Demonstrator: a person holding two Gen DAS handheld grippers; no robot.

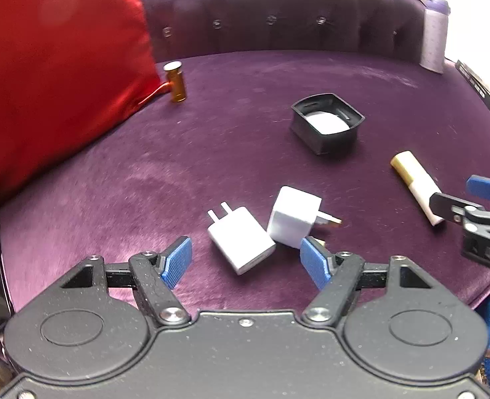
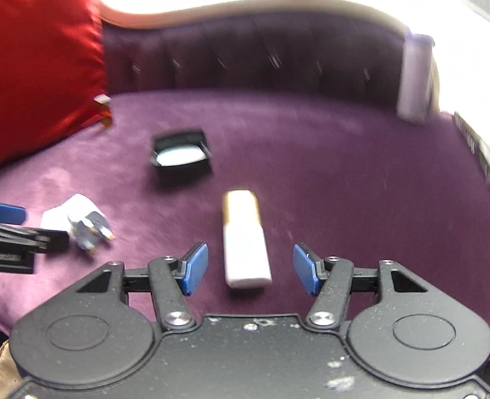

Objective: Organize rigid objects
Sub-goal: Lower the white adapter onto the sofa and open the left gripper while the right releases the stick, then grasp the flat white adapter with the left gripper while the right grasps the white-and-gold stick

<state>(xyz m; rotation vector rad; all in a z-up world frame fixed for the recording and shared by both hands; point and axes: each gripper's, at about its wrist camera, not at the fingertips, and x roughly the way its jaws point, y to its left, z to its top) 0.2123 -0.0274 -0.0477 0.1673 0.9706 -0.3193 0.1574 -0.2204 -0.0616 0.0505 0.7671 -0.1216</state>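
Two white plug chargers lie on the purple velvet seat: a flat one and a cube one leaning against it. My left gripper is open above them, the flat charger lying between its blue pads untouched. A white and gold tube lies lengthwise between the pads of my right gripper, with a gap on both sides; that gripper is open. The tube and the right gripper also show at the right of the left wrist view.
A black rectangular holder with something white inside sits mid-seat. An amber pill bottle stands by the red cushion at the left. A white and purple bottle stands at the back right, against the tufted backrest.
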